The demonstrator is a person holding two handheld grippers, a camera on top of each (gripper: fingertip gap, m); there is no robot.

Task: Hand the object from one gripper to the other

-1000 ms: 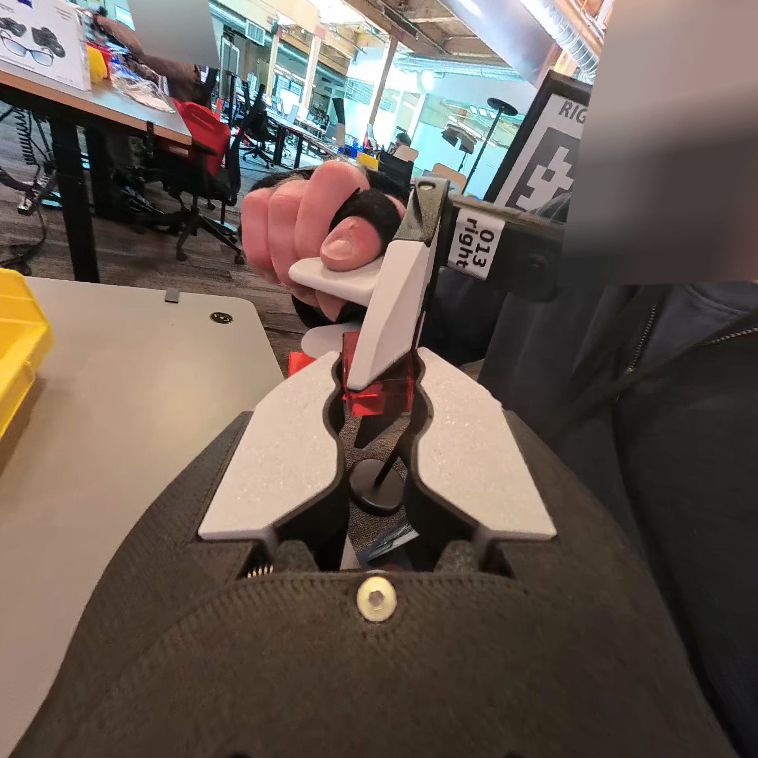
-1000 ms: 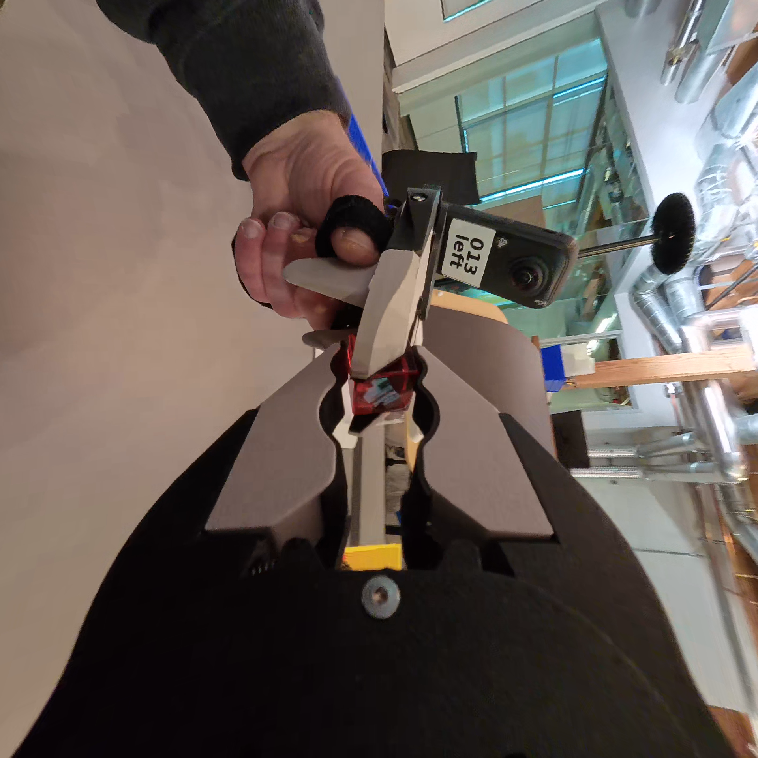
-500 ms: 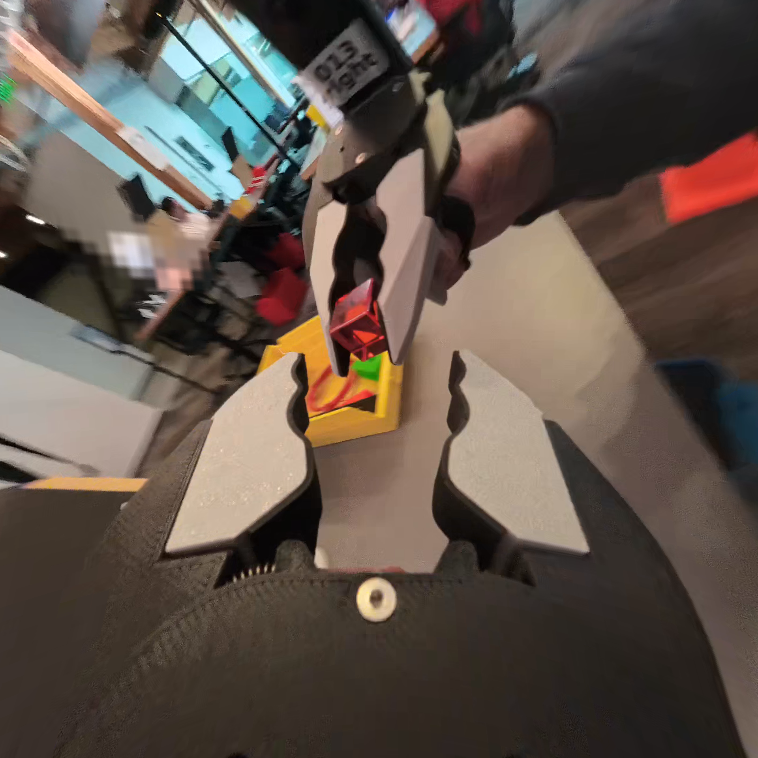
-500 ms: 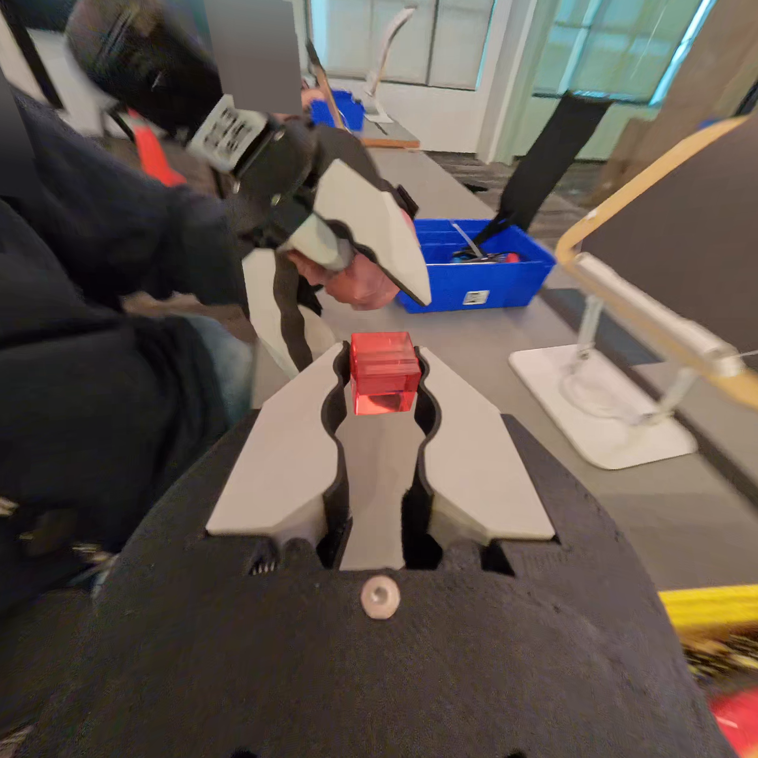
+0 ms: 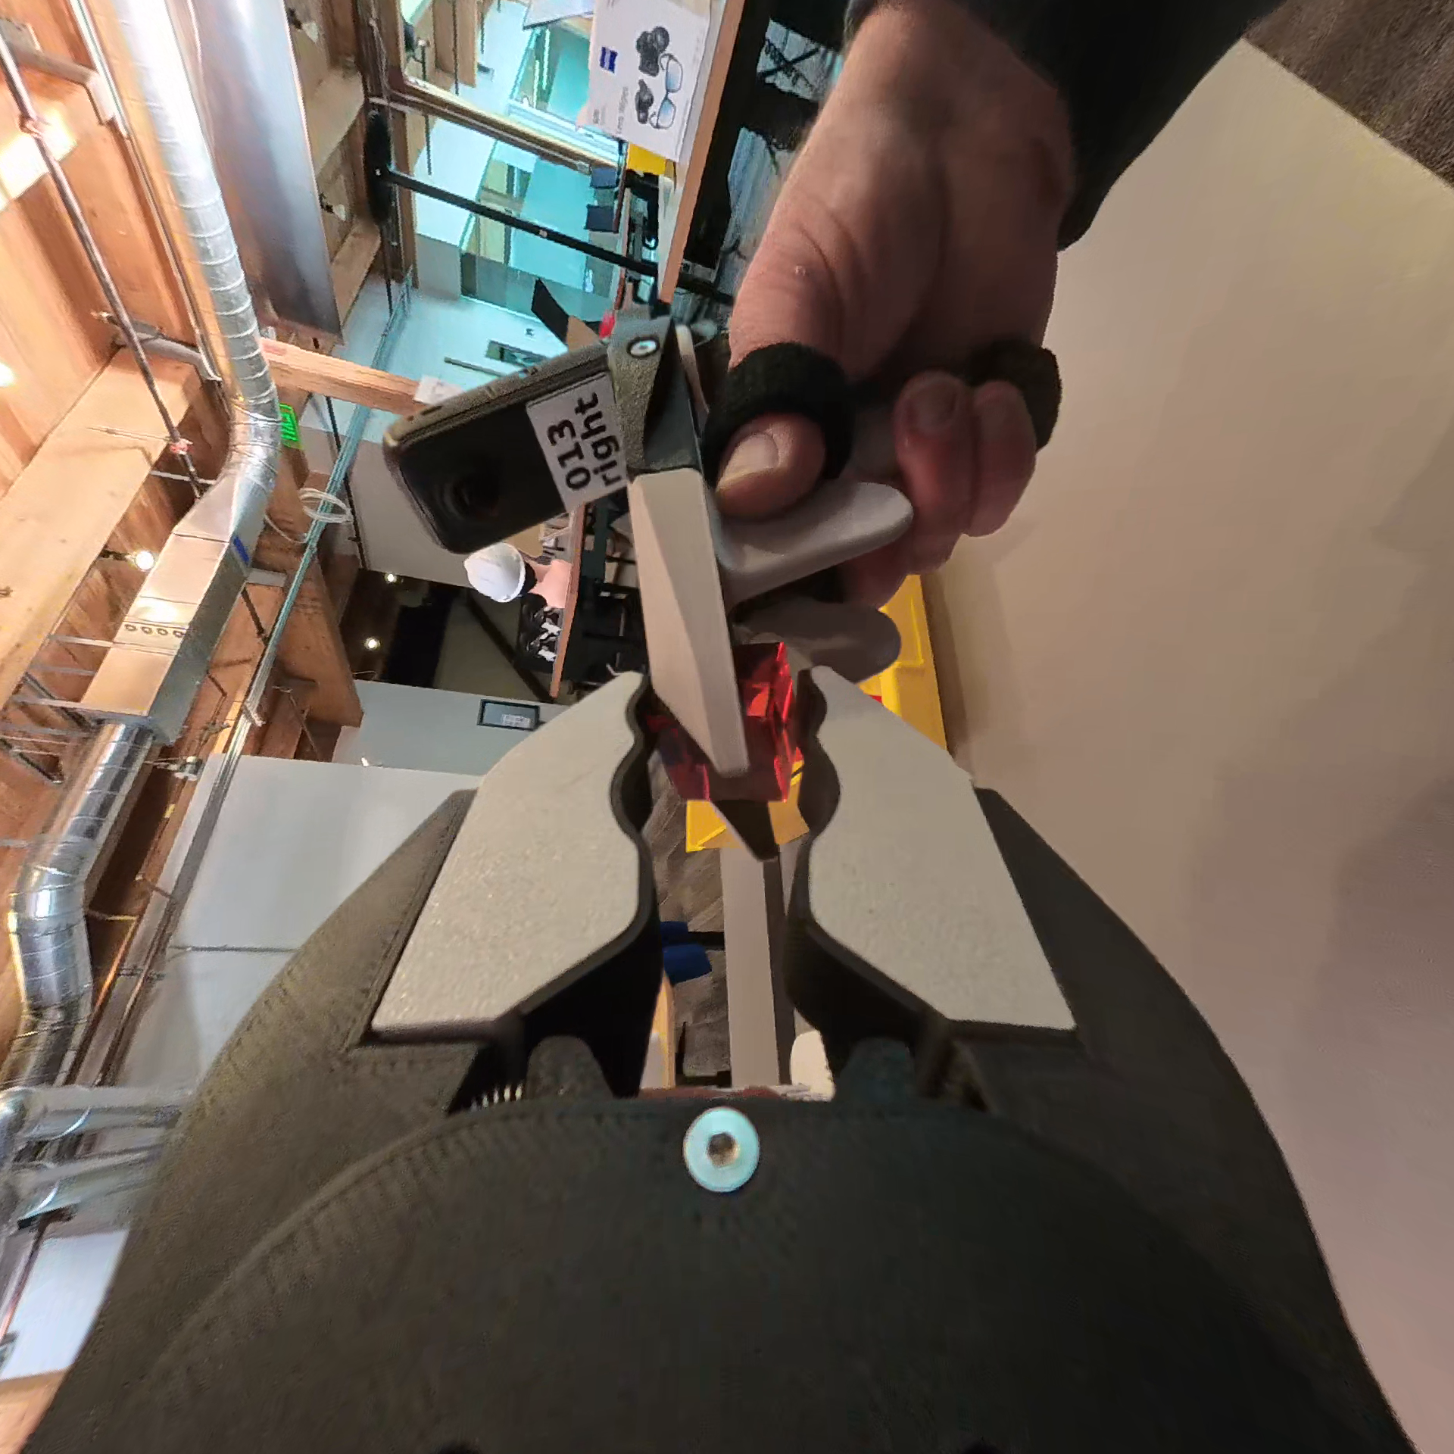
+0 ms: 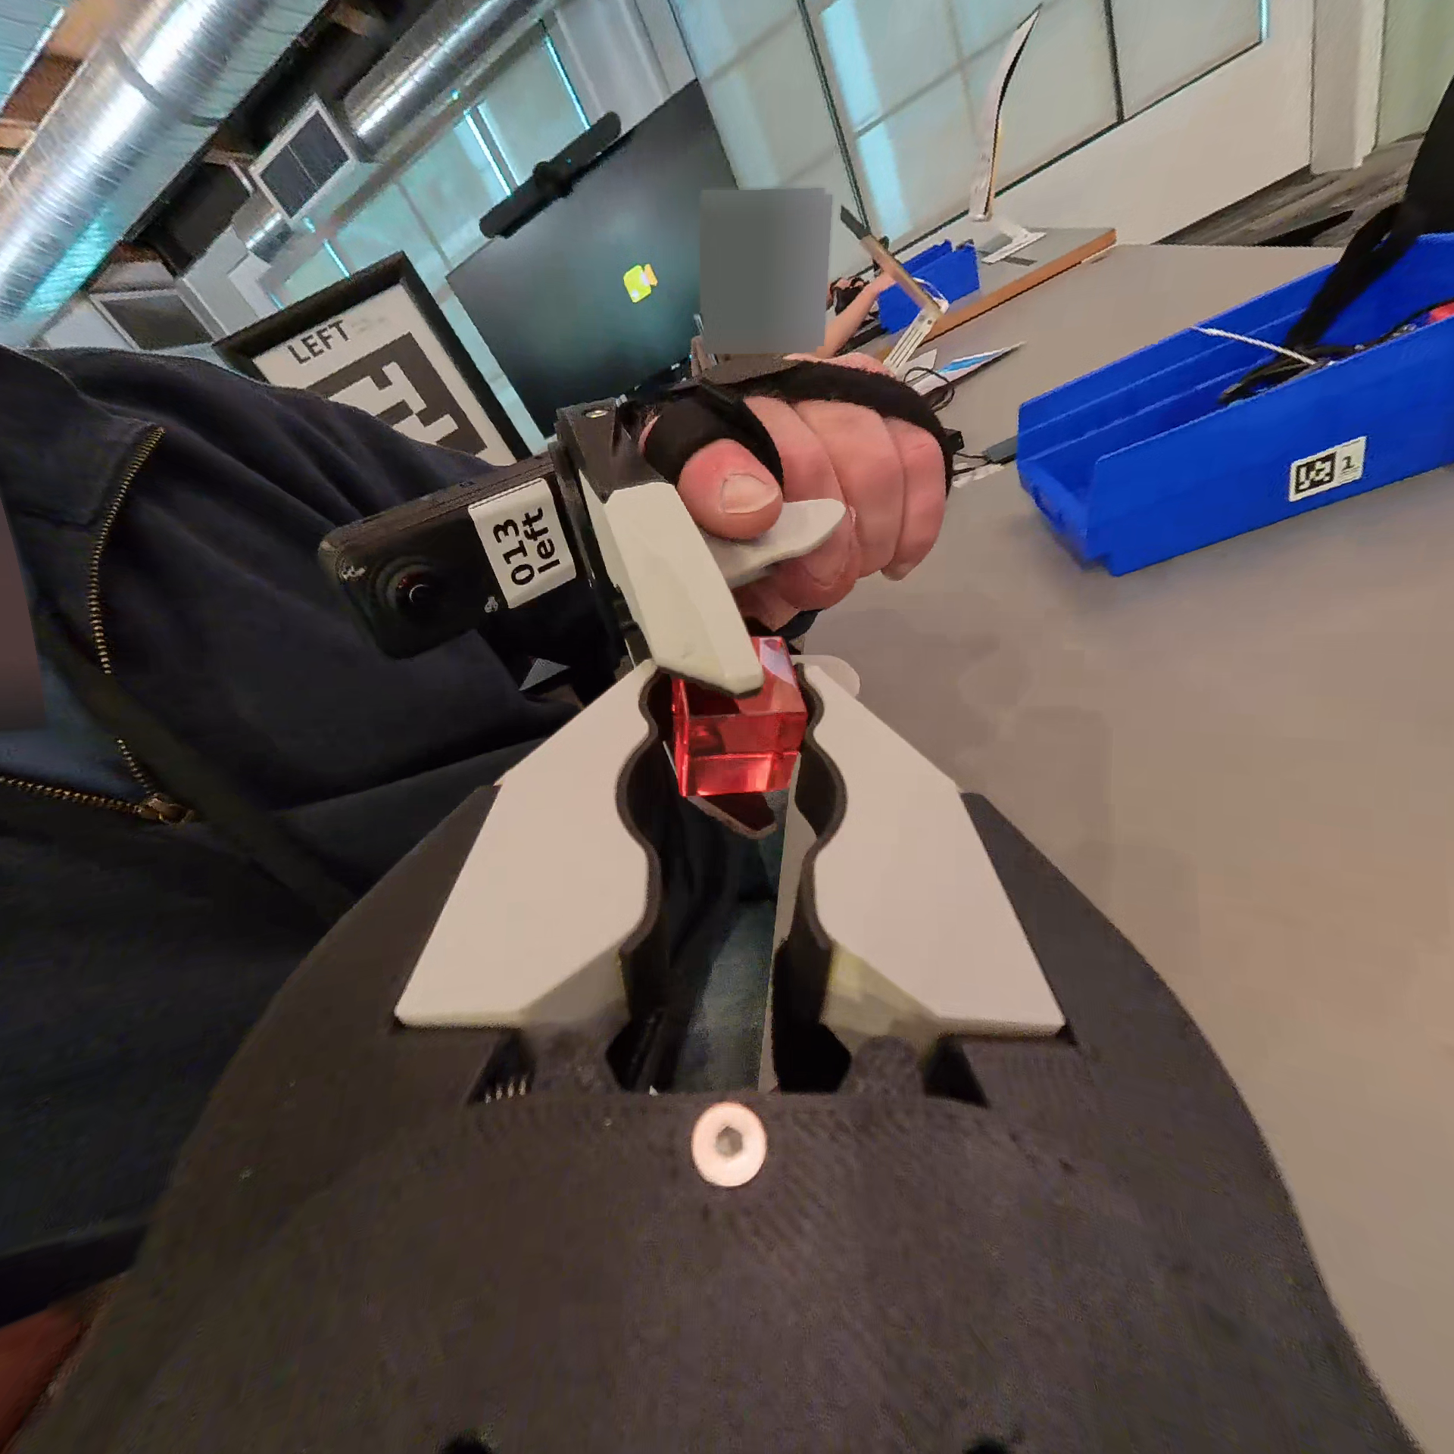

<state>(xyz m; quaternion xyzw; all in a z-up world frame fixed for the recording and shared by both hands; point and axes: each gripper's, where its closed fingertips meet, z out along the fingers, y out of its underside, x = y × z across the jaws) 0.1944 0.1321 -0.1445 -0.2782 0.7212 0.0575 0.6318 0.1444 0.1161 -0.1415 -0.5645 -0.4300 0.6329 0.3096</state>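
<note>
Left hand-held gripper [image 5: 720, 700] back, now narrowed onto cube [image 5: 775, 700] | right hand-held gripper [image 6: 732, 696] also clamps it | double grip, right release due

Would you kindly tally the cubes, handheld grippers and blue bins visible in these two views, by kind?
red cube: 1
grippers: 2 (left gripper, right gripper)
blue bins: 2 (near one, far one)
Total: 5

red cube [image 5: 775, 708] half hidden behind right gripper [image 5: 728, 775] finger, blue bin [image 6: 1227, 448] cut off at frame edge
</note>
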